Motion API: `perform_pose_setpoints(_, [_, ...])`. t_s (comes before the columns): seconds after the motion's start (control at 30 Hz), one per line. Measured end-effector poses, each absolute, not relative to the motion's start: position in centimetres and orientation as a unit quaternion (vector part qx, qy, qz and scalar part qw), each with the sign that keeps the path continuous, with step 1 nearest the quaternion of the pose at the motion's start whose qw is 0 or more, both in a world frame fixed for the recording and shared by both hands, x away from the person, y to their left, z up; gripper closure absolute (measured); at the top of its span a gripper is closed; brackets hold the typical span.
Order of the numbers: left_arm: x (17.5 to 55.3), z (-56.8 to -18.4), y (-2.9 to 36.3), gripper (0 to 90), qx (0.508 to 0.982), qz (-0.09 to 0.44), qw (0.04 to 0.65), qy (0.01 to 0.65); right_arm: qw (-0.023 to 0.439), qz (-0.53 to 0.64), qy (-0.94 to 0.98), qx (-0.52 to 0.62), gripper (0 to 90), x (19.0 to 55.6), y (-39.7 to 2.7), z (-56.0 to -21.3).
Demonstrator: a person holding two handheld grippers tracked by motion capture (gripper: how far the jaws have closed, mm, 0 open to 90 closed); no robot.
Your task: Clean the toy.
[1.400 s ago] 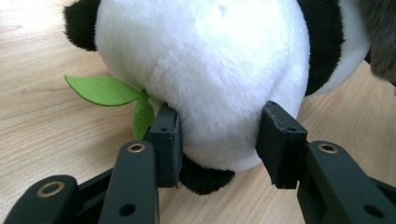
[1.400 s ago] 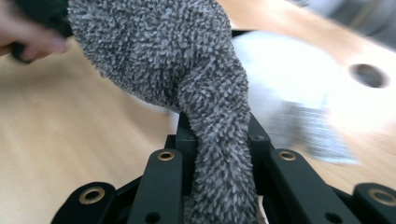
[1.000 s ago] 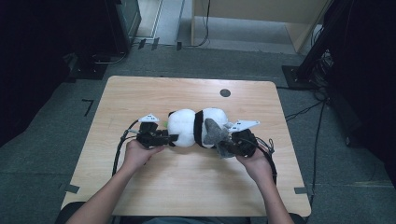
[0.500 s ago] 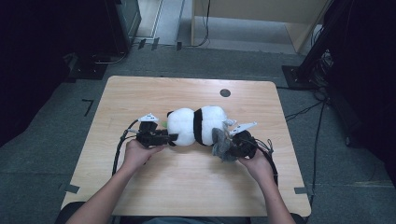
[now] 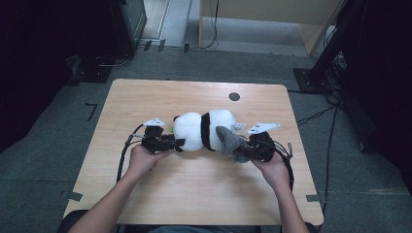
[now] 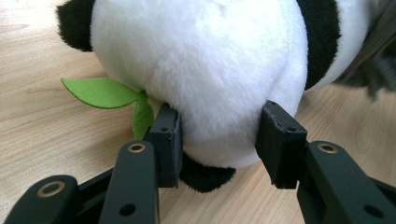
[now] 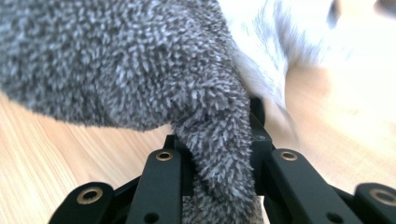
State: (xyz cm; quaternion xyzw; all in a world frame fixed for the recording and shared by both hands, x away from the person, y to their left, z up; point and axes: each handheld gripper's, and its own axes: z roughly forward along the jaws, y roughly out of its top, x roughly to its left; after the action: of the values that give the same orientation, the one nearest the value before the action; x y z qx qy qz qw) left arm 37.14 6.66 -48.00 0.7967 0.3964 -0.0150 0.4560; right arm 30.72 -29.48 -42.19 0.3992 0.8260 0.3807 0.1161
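A black-and-white panda plush lies on its side in the middle of the wooden table. My left gripper is shut on its white rounded end, with the pads pressed into the fur on both sides; my left gripper stands level with the table. A green felt leaf sticks out beside the left pad. A grey fuzzy cloth covers the plush's right end. My right gripper is shut on a hanging fold of that cloth, and the fold fills the gap of my right gripper.
A small black round insert sits in the tabletop near the far edge. Cables trail from both grippers across the table. Dark stands and equipment surround the table on the floor.
My right gripper has drawn the grey cloth a little toward the near right corner. The left gripper and the plush's left end have stayed where they were.
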Motion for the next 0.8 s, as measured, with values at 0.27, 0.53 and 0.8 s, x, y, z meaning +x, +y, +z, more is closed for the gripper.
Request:
perform_pose_setpoints(0.27, [37.1, -48.0, 6.6, 55.1, 0.797, -0.014, 0.456, 0.396, 0.211, 0.405, 0.79, 0.409, 74.3, 29.8, -29.8, -39.0])
perform_pose_setpoints(0.53, [37.2, -48.0, 6.5, 55.1, 0.796, -0.016, 0.457, 0.396, 0.156, 0.347, 0.845, 0.377, 74.4, 31.5, -26.7, -42.6])
perform_pose_setpoints(0.8, [37.2, -48.0, 6.5, 55.2, 0.797, -0.016, 0.458, 0.394, 0.119, 0.301, 0.868, 0.376, 74.7, 31.8, -26.4, -44.9])
